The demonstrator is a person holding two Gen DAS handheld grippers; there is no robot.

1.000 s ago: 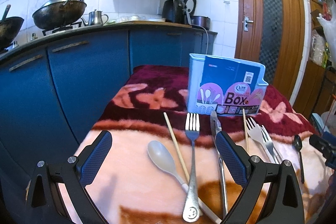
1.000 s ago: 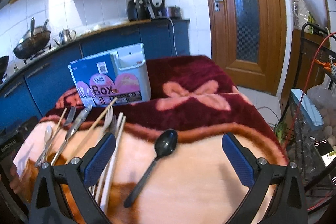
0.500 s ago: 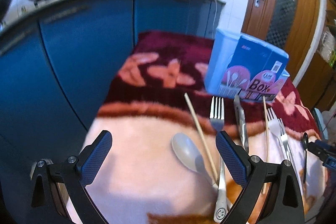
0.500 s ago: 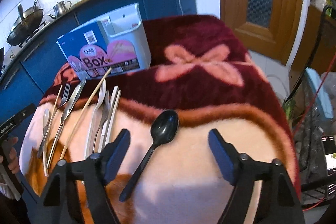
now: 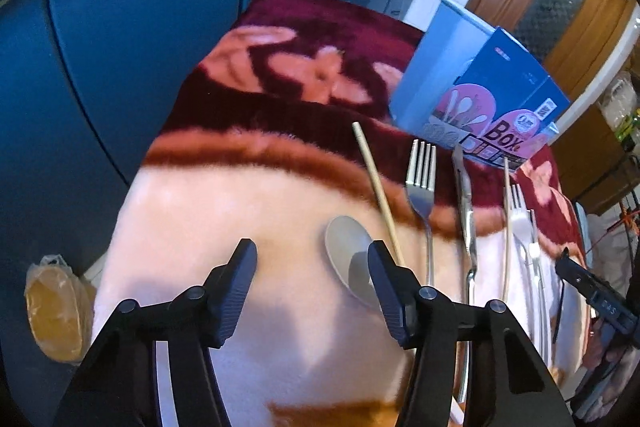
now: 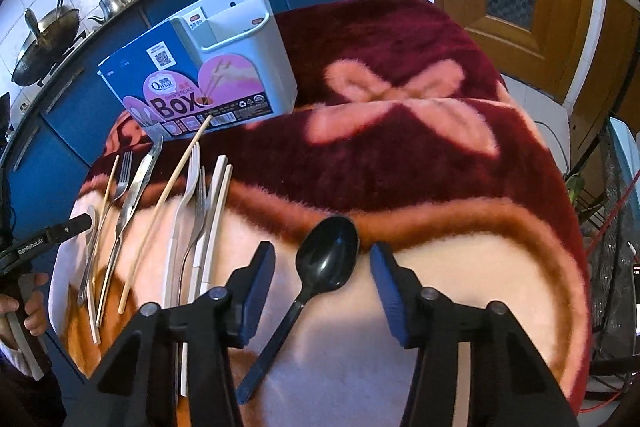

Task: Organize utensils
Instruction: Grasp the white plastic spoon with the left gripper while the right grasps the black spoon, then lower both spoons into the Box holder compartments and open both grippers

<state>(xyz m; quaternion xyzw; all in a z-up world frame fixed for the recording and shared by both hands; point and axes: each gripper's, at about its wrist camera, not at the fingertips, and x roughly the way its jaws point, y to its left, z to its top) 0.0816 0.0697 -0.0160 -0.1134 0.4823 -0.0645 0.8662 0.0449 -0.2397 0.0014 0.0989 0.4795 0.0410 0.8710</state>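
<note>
Utensils lie in a row on the blanket-covered table [image 5: 208,227] before a blue utensil box [image 5: 480,95] [image 6: 208,67]. In the left wrist view a grey spoon [image 5: 344,251], a chopstick [image 5: 378,195], a steel fork [image 5: 420,179] and a knife [image 5: 464,203] lie side by side. My left gripper [image 5: 312,267] points down, its jaws closing on bare blanket, and its right finger covers part of the grey spoon's bowl. In the right wrist view my right gripper [image 6: 324,267] hovers over a black spoon [image 6: 330,253]. Its jaws are closing with the bowl between them, pads not touching.
White forks, chopsticks and a steel fork [image 6: 196,211] lie left of the black spoon. Blue cabinets [image 5: 120,27] stand close behind the table. A bagged object [image 5: 52,307] sits on the floor at the left. A wire rack [image 6: 612,227] stands at the right table edge.
Both grippers have tipped downward toward the table and their jaws have narrowed. The left one has shifted left of the grey spoon. The right one has closed in over the black spoon.
</note>
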